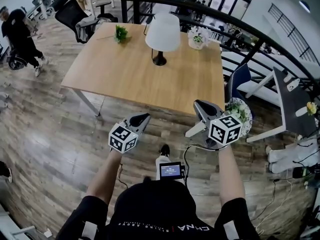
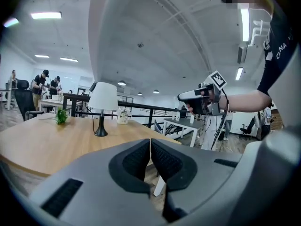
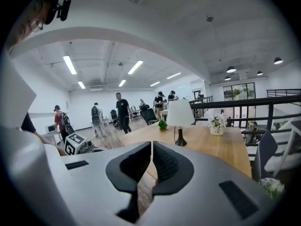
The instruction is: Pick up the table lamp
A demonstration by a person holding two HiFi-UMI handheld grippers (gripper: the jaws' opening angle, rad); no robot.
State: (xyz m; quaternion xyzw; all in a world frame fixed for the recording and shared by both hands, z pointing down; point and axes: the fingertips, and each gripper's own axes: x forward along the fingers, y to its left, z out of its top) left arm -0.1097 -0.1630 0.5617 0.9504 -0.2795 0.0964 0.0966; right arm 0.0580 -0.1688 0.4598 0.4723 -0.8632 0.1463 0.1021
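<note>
White letters "CHNA" stand on the front of the person's black shirt (image 1: 150, 211), upside down in the head view. A smaller line beside them is too fine to read. In the left gripper view, "CHNA" also shows on the shirt's sleeve (image 2: 281, 46). The figures on the small screen (image 1: 170, 170) are illegible.

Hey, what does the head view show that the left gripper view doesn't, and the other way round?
Only the head view: the whole wooden table from above, a small screen at the person's chest, and the left hand-held gripper from outside, marker cube included. Only the left gripper view: that hand-held gripper's jaws up close, together with nothing between them, and the ceiling lights. Both: the table lamp, the small green plant, the white flower pot and the right hand-held gripper.
</note>
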